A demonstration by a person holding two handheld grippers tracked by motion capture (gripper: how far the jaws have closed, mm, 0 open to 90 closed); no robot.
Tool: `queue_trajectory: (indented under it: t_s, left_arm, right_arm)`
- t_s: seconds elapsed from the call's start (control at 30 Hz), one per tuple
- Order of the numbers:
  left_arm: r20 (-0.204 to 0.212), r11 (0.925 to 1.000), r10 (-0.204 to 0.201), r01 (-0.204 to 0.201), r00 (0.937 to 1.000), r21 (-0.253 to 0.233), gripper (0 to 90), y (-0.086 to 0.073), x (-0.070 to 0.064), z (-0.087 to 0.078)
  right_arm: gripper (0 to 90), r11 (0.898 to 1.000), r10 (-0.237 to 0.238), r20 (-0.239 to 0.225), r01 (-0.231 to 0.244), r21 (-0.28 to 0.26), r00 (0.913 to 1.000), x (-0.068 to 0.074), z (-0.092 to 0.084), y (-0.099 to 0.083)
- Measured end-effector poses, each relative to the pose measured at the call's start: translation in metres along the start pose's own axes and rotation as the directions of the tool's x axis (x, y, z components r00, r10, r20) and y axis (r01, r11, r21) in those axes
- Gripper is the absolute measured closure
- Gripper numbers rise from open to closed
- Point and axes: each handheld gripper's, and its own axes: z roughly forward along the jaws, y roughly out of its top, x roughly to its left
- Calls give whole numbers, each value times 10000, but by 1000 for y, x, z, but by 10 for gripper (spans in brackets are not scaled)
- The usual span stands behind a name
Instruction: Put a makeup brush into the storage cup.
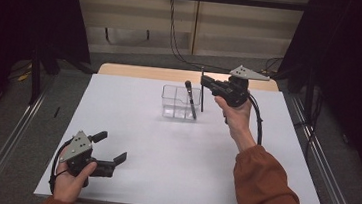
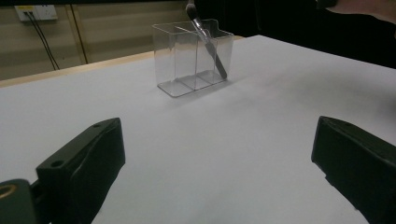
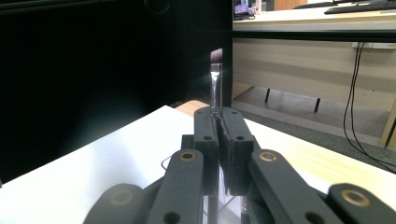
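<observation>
- Brushes: two. One dark-tipped brush leans inside the organiser; one slim clear-handled brush is clamped upright in the right gripper.
- Containers: one clear organiser with three compartments stands on the worktop; the leaning brush occupies an end compartment.
- Right gripper: jaws together on the slim brush, just beside the organiser.
- Left gripper: jaws apart, holding nothing, near the worktop's front edge.

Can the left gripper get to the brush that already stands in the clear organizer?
Probably yes. The left gripper is open, and bare table lies between it and the brush in the clear organizer, but the right gripper is close by.
</observation>
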Motion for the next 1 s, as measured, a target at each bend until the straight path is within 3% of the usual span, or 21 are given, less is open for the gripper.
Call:
queue_trajectory:
  t_s: [0.2,0.27,0.5,1.0]
  left_arm:
    - [34,10000,15,-15,10000,6,27,0,1,1]
    - [31,10000,21,-21,10000,17,27,0,1,1]
    - [33,10000,21,-21,10000,22,27,0,1,1]
    - [63,10000,53,-53,10000,-5,27,0,1,1]
  right_arm:
    - [865,10000,-92,179,91,38,9998,-2,8,8]
    - [865,9998,-191,448,192,-30,9988,-3,10,11]
    - [864,9995,-294,565,297,-43,9980,-3,20,17]
    - [864,9991,-334,812,311,291,9961,-6,41,15]
